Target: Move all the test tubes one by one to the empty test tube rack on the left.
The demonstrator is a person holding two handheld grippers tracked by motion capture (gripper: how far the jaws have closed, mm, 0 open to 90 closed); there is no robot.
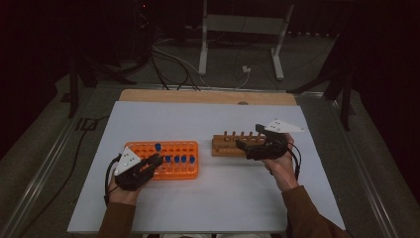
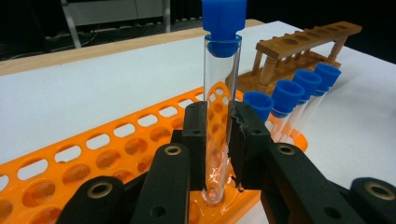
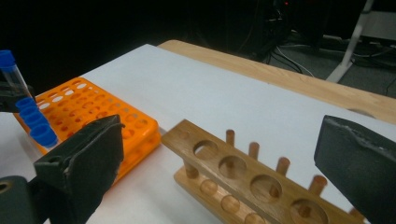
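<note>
Clamping a blue-capped test tube (image 2: 220, 93) upright over the orange rack (image 2: 107, 149), your left gripper (image 2: 218, 140) is shut tight on the glass. Right of that rack, your right gripper (image 3: 219, 154) gapes wide and empty around the wooden rack (image 3: 243, 179).

surface (image 1: 208, 198): white sheet over a wooden top, whose bare strip shows along the upper edge
left of centre: orange rack (image 1: 171, 171) lies on it
right of centre: wooden rack (image 1: 224, 147), apart from the orange one

free: bare table (image 1: 233, 193) between racks | obstacles: orange rack (image 1: 184, 171), wooden rack (image 1: 223, 147)
</note>
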